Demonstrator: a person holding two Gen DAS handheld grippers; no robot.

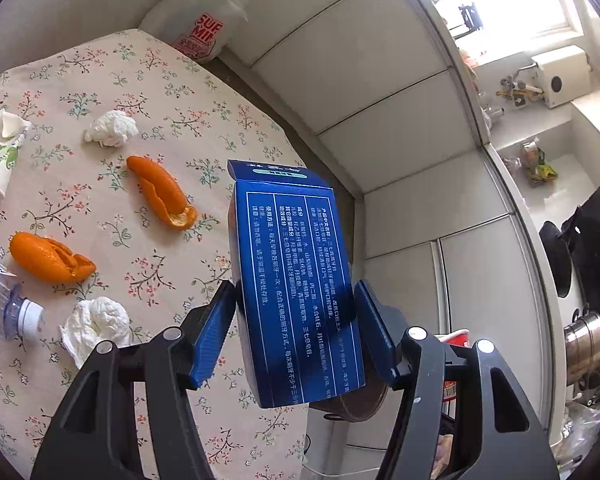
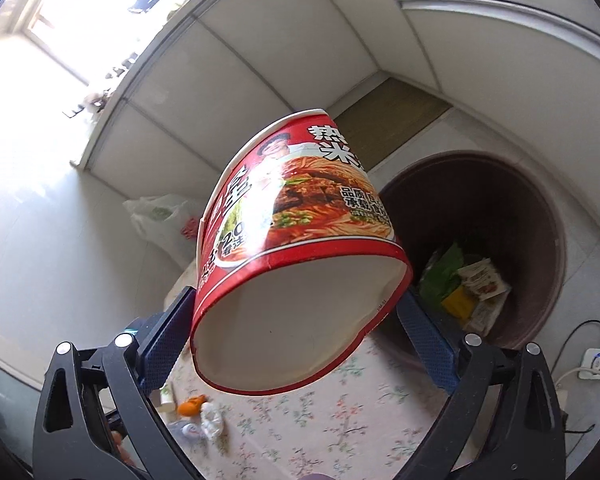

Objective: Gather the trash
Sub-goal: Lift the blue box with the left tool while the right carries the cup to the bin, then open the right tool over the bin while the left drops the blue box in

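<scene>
Blue box (image 1: 296, 280) with white print is clamped in the left gripper (image 1: 296, 336), both pads pressed against its sides, and it sticks up above the table edge with one end flap open at the top. Behind it the table (image 1: 100, 92) has a floral cloth and a bunch of trash on it: two orange peels (image 1: 162, 192) (image 1: 50, 258), two crumpled tissues (image 1: 110, 128) (image 1: 98, 326), a paper cup (image 1: 0, 152) lying at the left edge, and a clear bottle (image 1: 4, 304) on its side with a white cap. A white plastic bag (image 1: 204, 20) with red lettering sits at the far end of the table against the wall.

The right gripper (image 2: 300, 320) is closed on a red noodle cup (image 2: 296, 248), pads squeezing it from both sides so the bottom looks a bit squashed. The cup is tilted, white base facing the camera. Just behind it on the right is a brown bin (image 2: 540, 216) on the floor beside the table, with some wrappers (image 2: 464, 284) already inside: green, yellow and white stuff. The cup isn't over the opening, more beside it from this angle.

Under the cup you can see the cloth again, blurry, with an orange peel and a tissue. White cabinets (image 1: 380, 92) run along the wall, and there's a power strip (image 2: 596, 362) on the floor right of the bin.
</scene>
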